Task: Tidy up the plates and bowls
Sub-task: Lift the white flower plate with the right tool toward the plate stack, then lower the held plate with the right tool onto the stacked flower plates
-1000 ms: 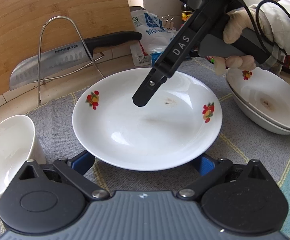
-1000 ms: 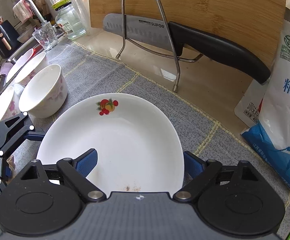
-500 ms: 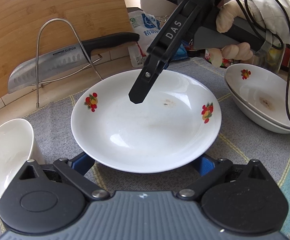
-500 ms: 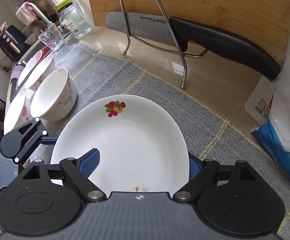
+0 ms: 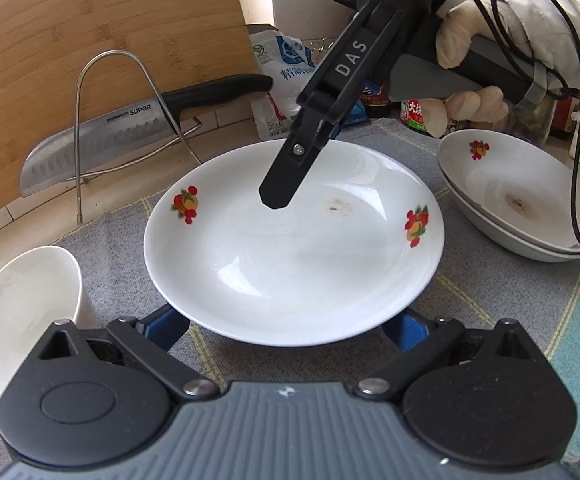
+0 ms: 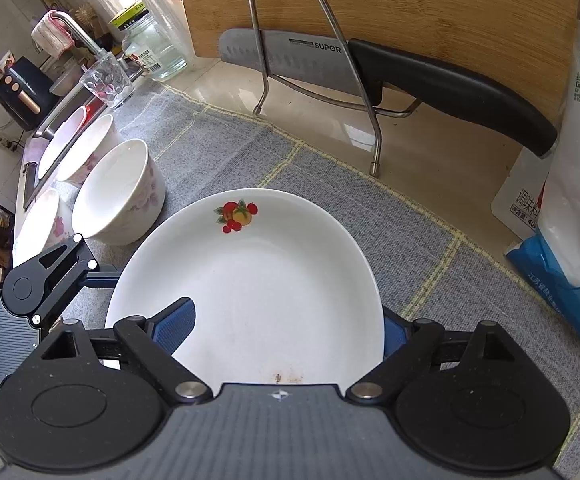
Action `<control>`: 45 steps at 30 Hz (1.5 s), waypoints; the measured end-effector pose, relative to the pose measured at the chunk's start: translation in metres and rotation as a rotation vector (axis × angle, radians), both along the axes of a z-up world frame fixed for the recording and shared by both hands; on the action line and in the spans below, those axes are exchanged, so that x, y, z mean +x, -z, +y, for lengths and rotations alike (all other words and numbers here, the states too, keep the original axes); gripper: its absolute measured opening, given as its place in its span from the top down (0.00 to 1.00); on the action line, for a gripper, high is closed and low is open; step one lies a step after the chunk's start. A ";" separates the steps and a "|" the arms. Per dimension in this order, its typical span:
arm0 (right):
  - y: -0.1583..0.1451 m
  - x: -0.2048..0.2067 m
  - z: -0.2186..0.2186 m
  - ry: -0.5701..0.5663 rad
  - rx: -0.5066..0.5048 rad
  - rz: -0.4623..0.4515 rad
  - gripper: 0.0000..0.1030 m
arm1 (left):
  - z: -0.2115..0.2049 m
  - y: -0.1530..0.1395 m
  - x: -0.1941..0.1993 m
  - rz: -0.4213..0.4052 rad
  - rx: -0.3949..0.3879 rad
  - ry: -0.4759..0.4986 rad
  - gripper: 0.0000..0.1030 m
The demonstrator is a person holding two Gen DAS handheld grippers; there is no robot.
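One plate (image 5: 293, 264) lies flat, rim upward.

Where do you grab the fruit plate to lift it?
Pinch the plate by its rim, one finger above, one below. It lies flat and wide, but its sloped edge stands off the mat. Come low from the open near side.
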State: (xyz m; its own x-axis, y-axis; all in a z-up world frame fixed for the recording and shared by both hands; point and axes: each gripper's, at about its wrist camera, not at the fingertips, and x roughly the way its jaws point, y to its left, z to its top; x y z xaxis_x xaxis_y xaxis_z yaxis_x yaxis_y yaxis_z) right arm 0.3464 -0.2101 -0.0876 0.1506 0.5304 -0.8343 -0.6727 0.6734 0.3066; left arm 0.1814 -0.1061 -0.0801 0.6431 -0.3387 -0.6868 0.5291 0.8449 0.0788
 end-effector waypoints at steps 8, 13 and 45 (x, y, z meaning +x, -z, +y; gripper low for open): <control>-0.016 -0.028 -0.005 0.029 0.013 -0.027 0.08 | 0.000 -0.019 -0.016 0.011 -0.002 0.031 0.02; -0.025 -0.051 -0.013 0.061 0.023 -0.047 0.07 | -0.003 -0.032 -0.028 0.008 -0.004 0.061 0.02; -0.034 -0.165 -0.128 0.413 0.038 -0.109 0.07 | -0.067 -0.049 -0.047 0.024 -0.009 0.428 0.02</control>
State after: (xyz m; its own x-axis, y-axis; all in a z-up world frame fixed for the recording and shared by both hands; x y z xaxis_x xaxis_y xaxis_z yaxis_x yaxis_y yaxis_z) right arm 0.1815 -0.3380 -0.0537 0.4428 0.4371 -0.7828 -0.3786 0.8826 0.2786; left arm 0.1341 -0.1730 -0.0313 0.4267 -0.5776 -0.6960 0.8340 0.5489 0.0558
